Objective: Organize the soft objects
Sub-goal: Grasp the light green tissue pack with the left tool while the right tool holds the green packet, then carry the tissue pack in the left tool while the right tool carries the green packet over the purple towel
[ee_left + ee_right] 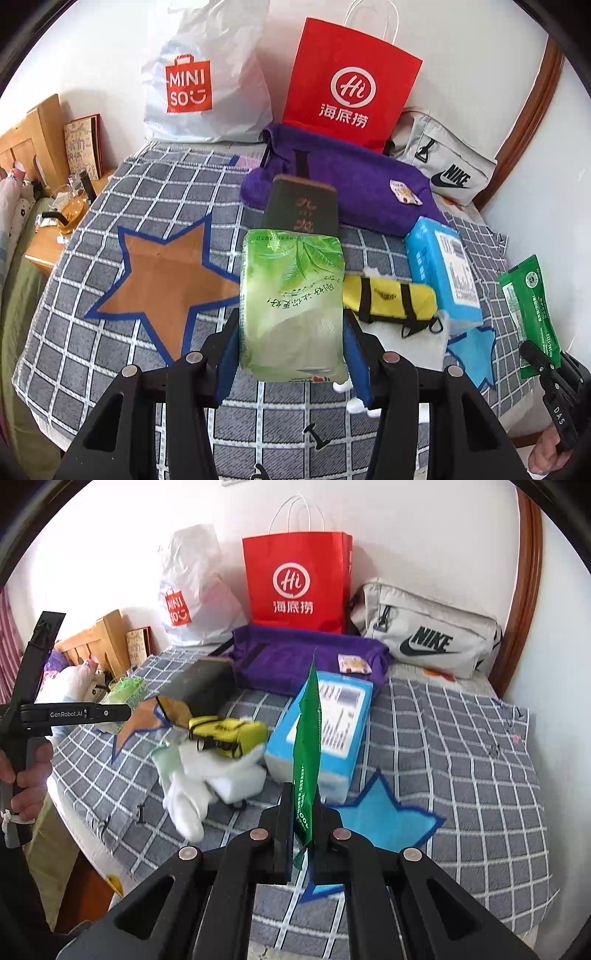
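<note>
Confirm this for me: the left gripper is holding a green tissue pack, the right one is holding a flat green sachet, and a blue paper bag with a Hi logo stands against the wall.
One detail is wrong: the paper bag with the Hi logo is red, as both wrist views show. The rest holds: the left gripper is shut on the green tissue pack, and the right gripper is shut on the flat green sachet.

Both wrist views look close along their jaws, sharing the red bag
</note>
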A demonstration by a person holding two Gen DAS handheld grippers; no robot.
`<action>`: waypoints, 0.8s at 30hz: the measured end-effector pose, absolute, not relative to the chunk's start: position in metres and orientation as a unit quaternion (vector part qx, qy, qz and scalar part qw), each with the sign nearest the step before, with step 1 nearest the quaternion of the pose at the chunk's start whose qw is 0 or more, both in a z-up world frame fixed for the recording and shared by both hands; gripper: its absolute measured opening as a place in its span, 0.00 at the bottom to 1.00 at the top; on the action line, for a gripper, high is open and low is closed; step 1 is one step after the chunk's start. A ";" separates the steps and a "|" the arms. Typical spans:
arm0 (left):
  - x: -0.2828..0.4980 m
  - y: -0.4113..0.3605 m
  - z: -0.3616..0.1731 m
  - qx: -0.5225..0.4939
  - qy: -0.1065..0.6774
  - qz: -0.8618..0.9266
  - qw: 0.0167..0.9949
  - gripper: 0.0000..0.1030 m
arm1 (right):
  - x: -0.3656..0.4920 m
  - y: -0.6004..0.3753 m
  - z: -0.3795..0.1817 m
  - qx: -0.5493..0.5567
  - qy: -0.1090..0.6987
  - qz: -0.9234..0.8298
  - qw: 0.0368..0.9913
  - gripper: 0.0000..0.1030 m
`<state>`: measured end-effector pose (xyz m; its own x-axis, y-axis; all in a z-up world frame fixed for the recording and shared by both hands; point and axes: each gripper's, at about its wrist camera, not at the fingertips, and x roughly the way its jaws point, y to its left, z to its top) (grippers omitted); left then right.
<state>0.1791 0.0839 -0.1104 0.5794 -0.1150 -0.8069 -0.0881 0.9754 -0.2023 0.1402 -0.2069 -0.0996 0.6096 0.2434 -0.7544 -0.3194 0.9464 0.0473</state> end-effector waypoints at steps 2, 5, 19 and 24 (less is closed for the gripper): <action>0.186 0.083 -0.105 -0.112 0.455 -0.008 0.883 0.47 | 0.148 -0.205 -0.095 -0.046 0.412 0.160 0.896 0.05; 0.199 0.083 -0.099 -0.114 0.454 -0.009 0.884 0.47 | 0.160 -0.204 -0.090 -0.045 0.412 0.162 0.896 0.05; 0.265 0.081 -0.095 -0.121 0.464 -0.026 0.877 0.47 | 0.240 -0.197 -0.076 -0.035 0.406 0.154 0.900 0.05; 0.293 0.085 -0.097 -0.132 0.466 -0.030 0.875 0.47 | 0.273 -0.197 -0.079 -0.020 0.409 0.146 0.901 0.05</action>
